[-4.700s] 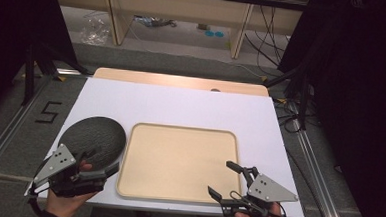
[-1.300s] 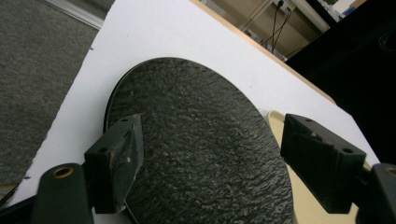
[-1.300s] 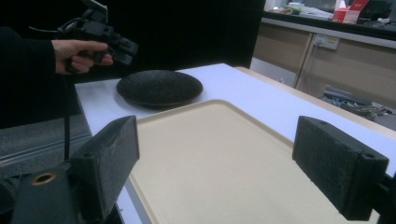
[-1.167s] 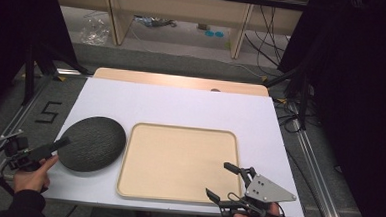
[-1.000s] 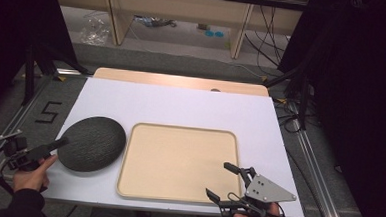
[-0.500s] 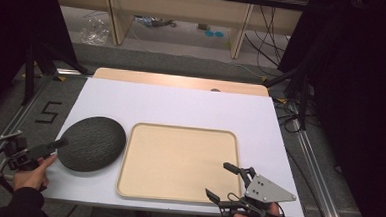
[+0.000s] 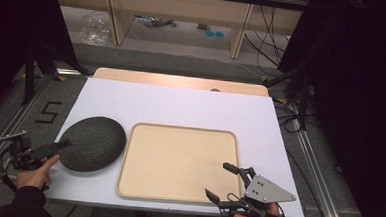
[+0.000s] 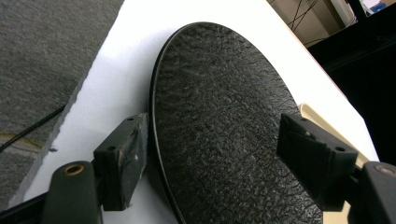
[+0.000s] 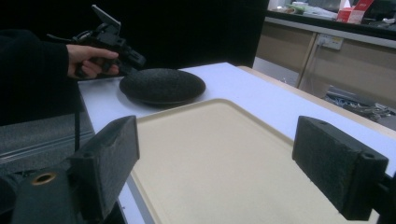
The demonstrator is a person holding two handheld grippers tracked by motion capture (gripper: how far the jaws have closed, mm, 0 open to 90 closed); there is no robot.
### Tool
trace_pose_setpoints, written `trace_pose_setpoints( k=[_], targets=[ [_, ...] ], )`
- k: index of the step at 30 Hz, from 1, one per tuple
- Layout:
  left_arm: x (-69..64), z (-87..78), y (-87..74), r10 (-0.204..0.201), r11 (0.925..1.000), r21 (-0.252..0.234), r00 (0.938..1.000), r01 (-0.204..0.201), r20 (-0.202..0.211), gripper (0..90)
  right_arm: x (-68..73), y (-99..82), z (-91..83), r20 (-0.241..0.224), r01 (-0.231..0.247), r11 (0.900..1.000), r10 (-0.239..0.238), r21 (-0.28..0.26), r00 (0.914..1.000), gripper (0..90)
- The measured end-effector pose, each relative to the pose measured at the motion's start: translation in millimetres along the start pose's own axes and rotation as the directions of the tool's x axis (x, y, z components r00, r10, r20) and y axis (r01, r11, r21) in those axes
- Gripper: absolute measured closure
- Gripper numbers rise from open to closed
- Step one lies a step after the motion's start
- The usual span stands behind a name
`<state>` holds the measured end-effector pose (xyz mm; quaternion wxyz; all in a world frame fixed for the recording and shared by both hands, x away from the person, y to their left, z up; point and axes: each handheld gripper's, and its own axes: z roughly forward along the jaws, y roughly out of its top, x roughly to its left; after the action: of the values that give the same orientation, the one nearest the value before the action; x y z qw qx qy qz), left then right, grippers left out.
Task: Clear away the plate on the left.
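My left claw (image 8: 210, 154) gapes wide around the near rim of the round black textured plate (image 7: 92, 143), which lies just left of the beige rectangular tray (image 7: 178, 160) on the white counter (image 7: 181, 105). My right claw (image 7: 229, 183) hangs wide open over the tray's near right corner.

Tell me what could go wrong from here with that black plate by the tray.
The left gripper is open around the near rim of the upside-down black plate, which lies flat on the table; a grip so near the edge may slip. The plate almost touches the tray, so sliding it could nudge the tray.
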<state>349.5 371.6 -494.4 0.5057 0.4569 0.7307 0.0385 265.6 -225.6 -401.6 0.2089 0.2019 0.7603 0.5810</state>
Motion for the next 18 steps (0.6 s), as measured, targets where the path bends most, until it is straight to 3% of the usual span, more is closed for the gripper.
trace_pose_setpoints(
  k=[8, 13, 18],
  targets=[
    [1.1, 6.5, -3.0, -0.028, 0.9992, 0.029, 0.9995, 0.027, 0.015, 27.1, 0.0, 0.7, -0.6, 0.005, 0.003, 1.0000, -0.003, 0.008, 1.0000, 15.9],
    [6.9, 7.1, -6.5, -0.125, 0.9918, 0.032, 0.9898, 0.123, 0.067, 28.9, -0.1, 0.2, 0.5, -0.002, 0.000, 1.0000, 0.000, -0.002, 1.0000, 15.9],
    [8.8, 8.5, -7.2, -0.131, 0.9904, 0.054, 0.9881, 0.127, 0.080, 32.1, 0.0, 0.2, 0.9, -0.005, 0.002, 1.0000, -0.002, -0.005, 1.0000, 15.9]
  ],
)
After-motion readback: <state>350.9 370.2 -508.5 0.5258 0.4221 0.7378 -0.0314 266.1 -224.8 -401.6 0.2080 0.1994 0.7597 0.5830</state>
